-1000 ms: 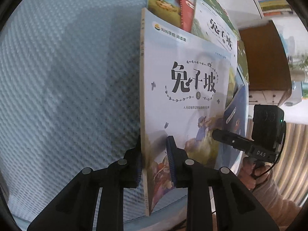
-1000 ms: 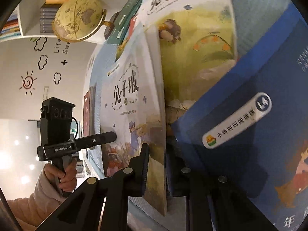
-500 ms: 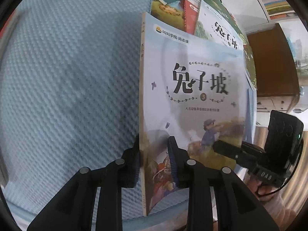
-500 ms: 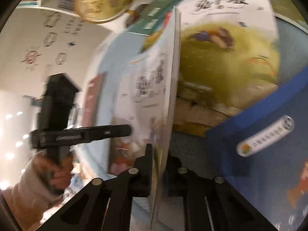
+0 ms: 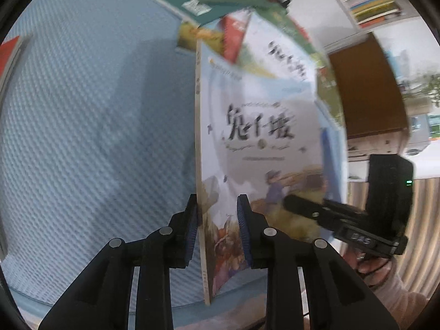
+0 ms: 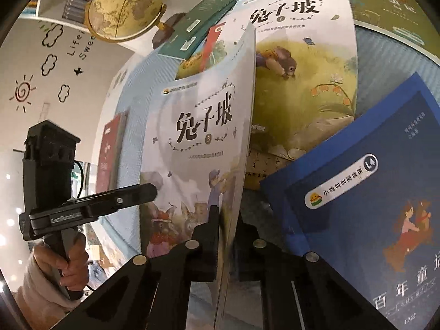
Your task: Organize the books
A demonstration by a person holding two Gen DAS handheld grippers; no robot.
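- Evidently the pale picture book (image 6: 198, 148) marked with a 3 is standing on edge above the blue textured tabletop (image 5: 90, 126), lifted between both tools, with the other books lying spread on the far side.
- The right gripper (image 6: 227, 220) is clamping the book's near right edge; its fingers (image 6: 213, 225) are pressed nearly together with only the thin cover and pages between them.
- The left gripper (image 5: 217, 220) is straddling the spine edge; one of its fingers (image 5: 192, 220) is lying against the back of the spine, while the other is standing slightly off the front cover, and the gap is narrowing at this moment.
- To do this step well, both holds should probably be staying low and level with each other, so the thin book is not bowing or twisting; the left grip likely needs to be seating fully before any carrying.
- Both tools are pointing steeply down toward the tabletop, and a hand (image 6: 70, 258) in a light sleeve is gripping the left tool's handle at the near left.
- A blue book (image 6: 365, 206) is lying at the near right, and a rabbit-cover book (image 6: 305, 63) numbered 1 is lying flat beyond the held one.
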